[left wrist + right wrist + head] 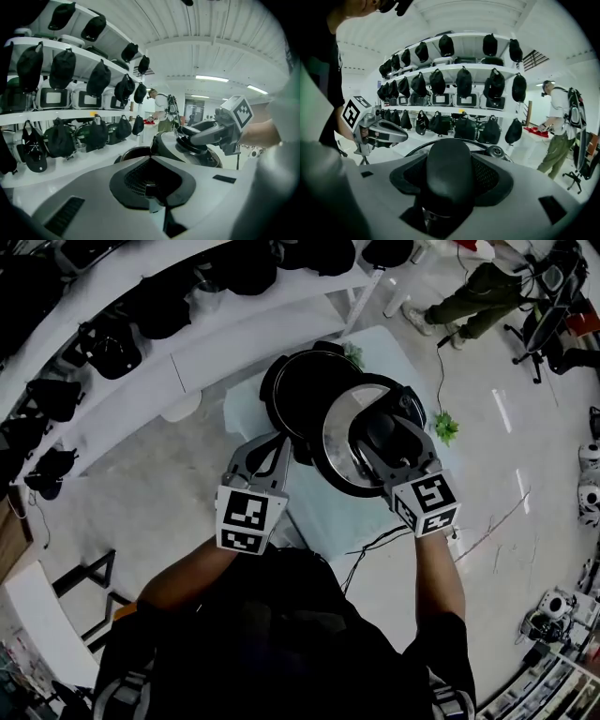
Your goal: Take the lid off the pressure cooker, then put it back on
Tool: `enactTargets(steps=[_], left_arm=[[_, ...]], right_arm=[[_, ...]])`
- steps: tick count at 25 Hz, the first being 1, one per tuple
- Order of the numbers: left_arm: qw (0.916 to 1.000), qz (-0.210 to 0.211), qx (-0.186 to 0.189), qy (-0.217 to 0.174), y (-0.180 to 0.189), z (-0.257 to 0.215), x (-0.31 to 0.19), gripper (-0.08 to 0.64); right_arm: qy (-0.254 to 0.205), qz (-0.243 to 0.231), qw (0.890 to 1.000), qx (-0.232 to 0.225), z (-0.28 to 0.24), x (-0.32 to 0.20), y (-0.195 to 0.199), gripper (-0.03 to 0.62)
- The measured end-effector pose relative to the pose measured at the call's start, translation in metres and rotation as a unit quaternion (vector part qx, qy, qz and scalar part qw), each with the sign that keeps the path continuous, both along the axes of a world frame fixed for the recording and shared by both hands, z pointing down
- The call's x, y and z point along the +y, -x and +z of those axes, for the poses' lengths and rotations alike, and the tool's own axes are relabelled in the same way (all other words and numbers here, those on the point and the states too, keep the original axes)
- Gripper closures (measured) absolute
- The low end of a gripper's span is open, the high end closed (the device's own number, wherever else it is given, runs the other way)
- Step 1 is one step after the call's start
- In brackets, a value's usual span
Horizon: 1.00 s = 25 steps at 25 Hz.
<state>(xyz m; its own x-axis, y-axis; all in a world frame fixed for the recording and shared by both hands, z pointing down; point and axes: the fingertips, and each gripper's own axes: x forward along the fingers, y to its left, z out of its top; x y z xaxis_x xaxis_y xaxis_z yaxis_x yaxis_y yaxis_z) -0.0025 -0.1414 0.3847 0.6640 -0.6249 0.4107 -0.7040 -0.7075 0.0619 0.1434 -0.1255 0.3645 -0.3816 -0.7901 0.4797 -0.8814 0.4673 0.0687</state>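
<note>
The black pressure cooker pot stands uncovered on a pale table. Its round lid hangs tilted over the pot's near right rim. My right gripper is shut on the lid's black top handle, which fills the space between the jaws in the right gripper view. My left gripper is at the pot's near left side, jaws closed on what looks like the cooker's side handle. In the left gripper view the pot's rim and the raised lid lie just beyond my left gripper.
White curved shelves carrying several black caps and bags run along the left, close behind the table. Two small green plants sit at the table's far and right edges. A cable trails off the table. A person stands at the far right.
</note>
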Motion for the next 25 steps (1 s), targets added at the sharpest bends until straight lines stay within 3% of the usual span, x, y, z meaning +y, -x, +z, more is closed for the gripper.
enactTargets(steps=[10, 25], left_arm=[[0.9981, -0.061, -0.008, 0.002, 0.052, 0.008, -0.043, 0.555], [0.9955, -0.090, -0.020, 0.025, 0.068, 0.037, -0.081, 0.555]], right_arm=[[0.017, -0.100, 0.995, 0.005, 0.015, -0.068, 0.053, 0.299], [0.040, -0.212, 0.976, 0.023, 0.052, -0.119, 0.074, 0.299]])
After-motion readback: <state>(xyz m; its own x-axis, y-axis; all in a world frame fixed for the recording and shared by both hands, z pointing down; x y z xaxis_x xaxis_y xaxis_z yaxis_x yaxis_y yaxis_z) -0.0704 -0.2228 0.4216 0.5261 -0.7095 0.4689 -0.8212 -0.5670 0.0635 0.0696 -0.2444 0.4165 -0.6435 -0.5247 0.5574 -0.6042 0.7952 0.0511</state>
